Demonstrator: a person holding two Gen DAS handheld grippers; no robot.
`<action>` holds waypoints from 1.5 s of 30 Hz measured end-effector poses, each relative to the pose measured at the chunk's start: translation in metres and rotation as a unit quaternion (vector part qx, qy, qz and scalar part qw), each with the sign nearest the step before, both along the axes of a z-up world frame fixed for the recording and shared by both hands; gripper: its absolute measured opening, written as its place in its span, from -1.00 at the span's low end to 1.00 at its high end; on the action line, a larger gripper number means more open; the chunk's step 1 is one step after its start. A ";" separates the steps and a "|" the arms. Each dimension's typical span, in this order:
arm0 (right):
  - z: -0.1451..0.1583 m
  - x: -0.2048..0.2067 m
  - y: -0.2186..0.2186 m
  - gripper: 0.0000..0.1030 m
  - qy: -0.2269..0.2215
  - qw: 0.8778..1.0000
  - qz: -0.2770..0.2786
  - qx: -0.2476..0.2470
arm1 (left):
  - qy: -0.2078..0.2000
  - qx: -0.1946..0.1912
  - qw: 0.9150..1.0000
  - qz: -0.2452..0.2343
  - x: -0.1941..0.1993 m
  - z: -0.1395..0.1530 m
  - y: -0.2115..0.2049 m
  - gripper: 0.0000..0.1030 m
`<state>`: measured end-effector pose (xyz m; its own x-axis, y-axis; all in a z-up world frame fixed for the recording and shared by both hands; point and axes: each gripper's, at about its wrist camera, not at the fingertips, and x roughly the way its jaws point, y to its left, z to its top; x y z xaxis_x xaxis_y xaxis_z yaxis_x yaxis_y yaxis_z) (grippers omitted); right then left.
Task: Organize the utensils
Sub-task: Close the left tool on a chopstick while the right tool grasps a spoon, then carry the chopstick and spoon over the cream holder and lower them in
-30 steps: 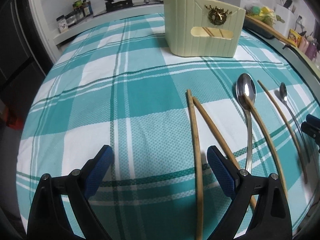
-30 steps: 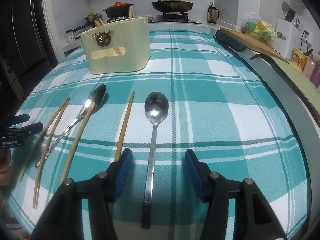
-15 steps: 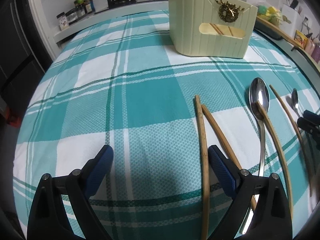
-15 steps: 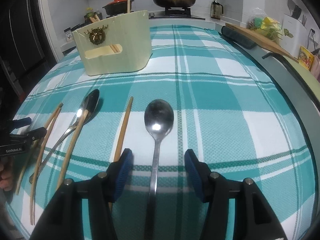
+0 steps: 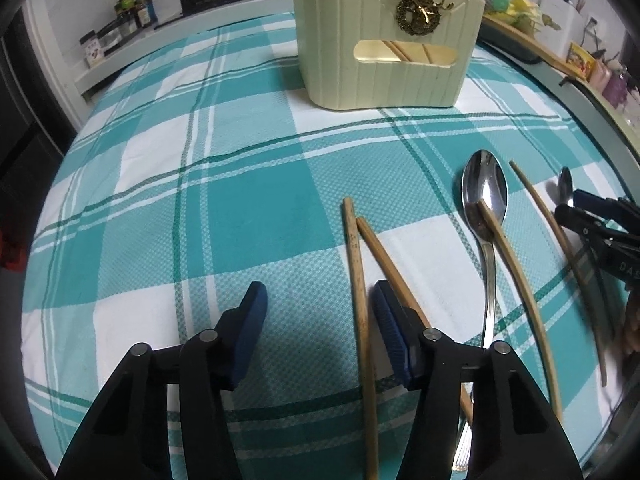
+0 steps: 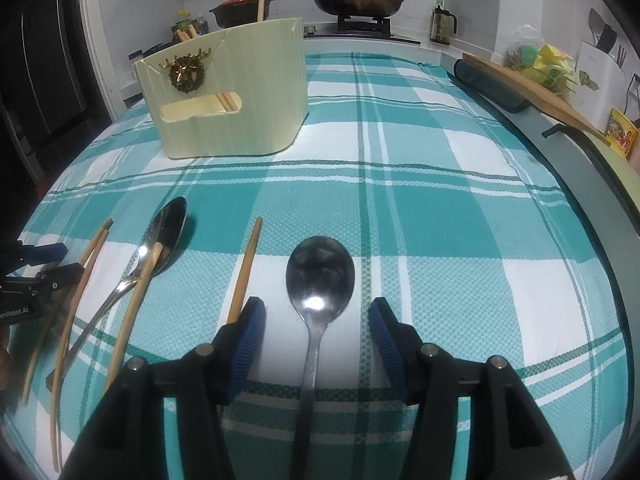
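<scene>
Two claws drop lower over the cloth than a second ago. The right claw (image 6: 316, 312), wide and empty, now straddles the spoon (image 6: 320, 276); the left claw (image 5: 318, 316), also wide, brackets one chopstick (image 5: 358, 280). Pickups look imminent; the holder (image 6: 228, 92) waits well ahead.

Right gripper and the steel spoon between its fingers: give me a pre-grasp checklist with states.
1. Right gripper open: ok.
2. Steel spoon handle centred between the blue pads: ok.
3. Wooden chopstick clear of the left pad: not ok, it runs under it.
4. Pads low enough to pinch the handle: cannot tell.
5. Cream ribbed utensil holder upright, top open: ok.
6. Left gripper apart from the spoon: ok.
</scene>
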<state>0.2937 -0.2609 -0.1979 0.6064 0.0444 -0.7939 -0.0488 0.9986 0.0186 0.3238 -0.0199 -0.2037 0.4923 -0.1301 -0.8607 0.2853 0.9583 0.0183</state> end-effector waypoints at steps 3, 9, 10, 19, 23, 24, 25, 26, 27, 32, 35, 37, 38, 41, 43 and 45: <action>-0.001 0.010 0.008 0.09 -0.003 1.000 0.003 -0.021 | -0.008 -0.001 1.000 -0.014 0.002 0.001 -0.008 -0.58; -0.001 0.020 0.009 -0.31 -0.010 1.000 0.003 -0.020 | -0.035 -0.011 0.999 -0.013 -0.003 0.003 -0.012 -0.92; 0.001 0.018 0.007 -0.31 -0.013 1.000 0.004 -0.011 | -0.039 -0.022 0.999 -0.008 -0.006 0.007 -0.008 -0.92; 0.064 -0.027 0.001 -0.31 -0.091 0.995 0.033 0.036 | -0.113 -0.090 0.989 0.021 -0.039 0.074 0.028 -0.92; 0.094 -0.051 0.006 -0.31 -0.128 0.990 0.050 0.037 | -0.143 -0.110 0.983 0.026 -0.058 0.101 0.039 -0.92; 0.099 -0.056 0.007 -0.31 -0.135 0.989 0.052 0.037 | -0.150 -0.115 0.982 0.027 -0.063 0.108 0.041 -0.92; 0.105 -0.061 0.008 -0.31 -0.143 0.988 0.054 0.036 | -0.156 -0.120 0.980 0.028 -0.068 0.114 0.043 -0.92; 0.111 -0.066 0.009 -0.32 -0.150 0.986 0.056 0.036 | -0.162 -0.127 0.978 0.029 -0.073 0.119 0.044 -0.92; 0.115 -0.070 0.011 -0.32 -0.155 0.986 0.058 0.036 | -0.167 -0.132 0.977 0.030 -0.076 0.123 0.045 -0.92; 0.132 -0.086 0.013 -0.32 -0.178 0.981 0.064 0.042 | -0.195 -0.154 0.968 0.031 -0.092 0.144 0.045 -0.91; 0.139 -0.090 0.013 -0.33 -0.188 0.979 0.064 0.042 | -0.204 -0.160 0.965 0.029 -0.095 0.149 0.044 -0.91; 0.143 -0.091 0.013 -0.33 -0.192 0.978 0.065 0.043 | -0.207 -0.164 0.964 0.031 -0.096 0.150 0.043 -0.91; 0.144 -0.091 0.013 -0.33 -0.194 0.978 0.066 0.043 | -0.207 -0.169 0.963 0.033 -0.096 0.150 0.044 -0.91; 0.148 -0.093 0.013 -0.33 -0.199 0.977 0.067 0.042 | -0.214 -0.193 0.957 0.045 -0.099 0.154 0.051 -0.90; 0.150 -0.094 0.013 -0.33 -0.202 0.976 0.067 0.041 | -0.222 -0.202 0.952 0.052 -0.099 0.156 0.055 -0.90; 0.151 -0.094 0.012 -0.34 -0.203 0.976 0.067 0.042 | -0.226 -0.201 0.951 0.057 -0.099 0.156 0.056 -0.90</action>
